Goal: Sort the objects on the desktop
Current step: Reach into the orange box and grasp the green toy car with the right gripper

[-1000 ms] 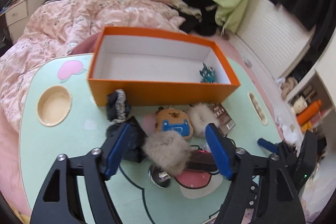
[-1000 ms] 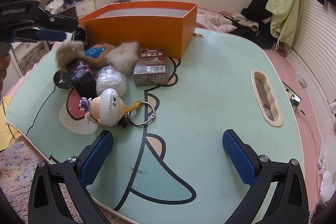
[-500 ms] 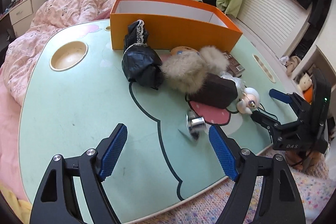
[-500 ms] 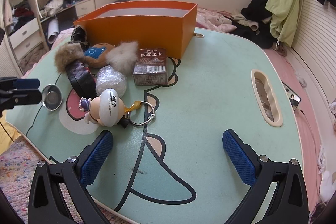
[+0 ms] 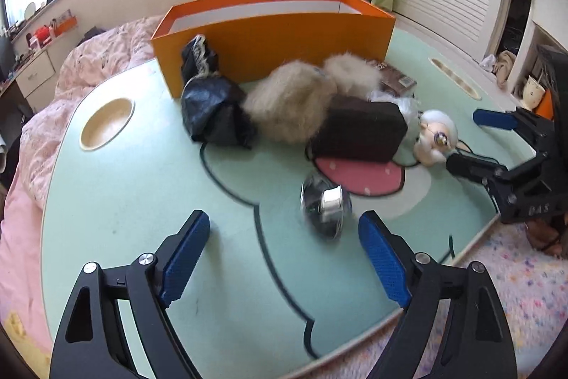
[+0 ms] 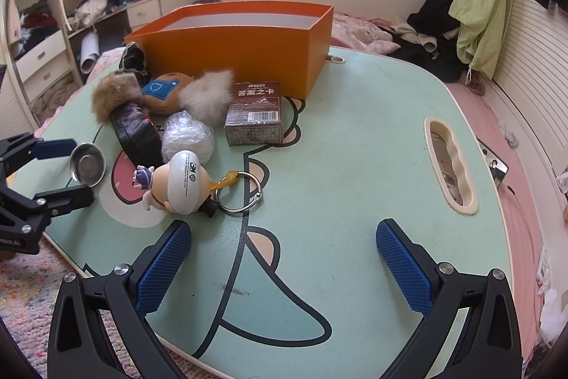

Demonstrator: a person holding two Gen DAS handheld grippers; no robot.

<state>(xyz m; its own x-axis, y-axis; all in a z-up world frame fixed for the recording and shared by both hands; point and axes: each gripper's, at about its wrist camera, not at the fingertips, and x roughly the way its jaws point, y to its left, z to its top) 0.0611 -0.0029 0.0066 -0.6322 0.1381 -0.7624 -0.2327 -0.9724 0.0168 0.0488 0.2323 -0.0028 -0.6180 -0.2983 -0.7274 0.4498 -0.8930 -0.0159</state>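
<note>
Your left gripper (image 5: 284,233) hangs low over the near edge of the mint-green bench (image 5: 142,194), and its jaws are opening with only bare bench surface between the blue pads. A small shiny metal dish (image 5: 325,206) sits just ahead of the right-hand pad, not touched by it; in the right wrist view the same dish (image 6: 87,164) lies between the two fingers of your left gripper (image 6: 67,167), clear of both.

Your right gripper (image 6: 282,254) is wide open over an empty stretch of the bench, holding nothing.

The things to sort lie in a cluster in front of the orange box (image 6: 241,41), which stands at the far side of the bench. Nearest your right gripper is a round-headed toy figure (image 6: 177,182) with a metal key ring (image 6: 241,190) attached. Behind it sit a crumpled plastic ball (image 6: 186,135), a dark brown card box (image 6: 254,118), a flat black case (image 6: 133,130), two fur pompoms (image 6: 113,95) and a small brown plush (image 6: 167,93). A black cloth pouch (image 5: 209,112) rests against the orange box's near corner.
</note>
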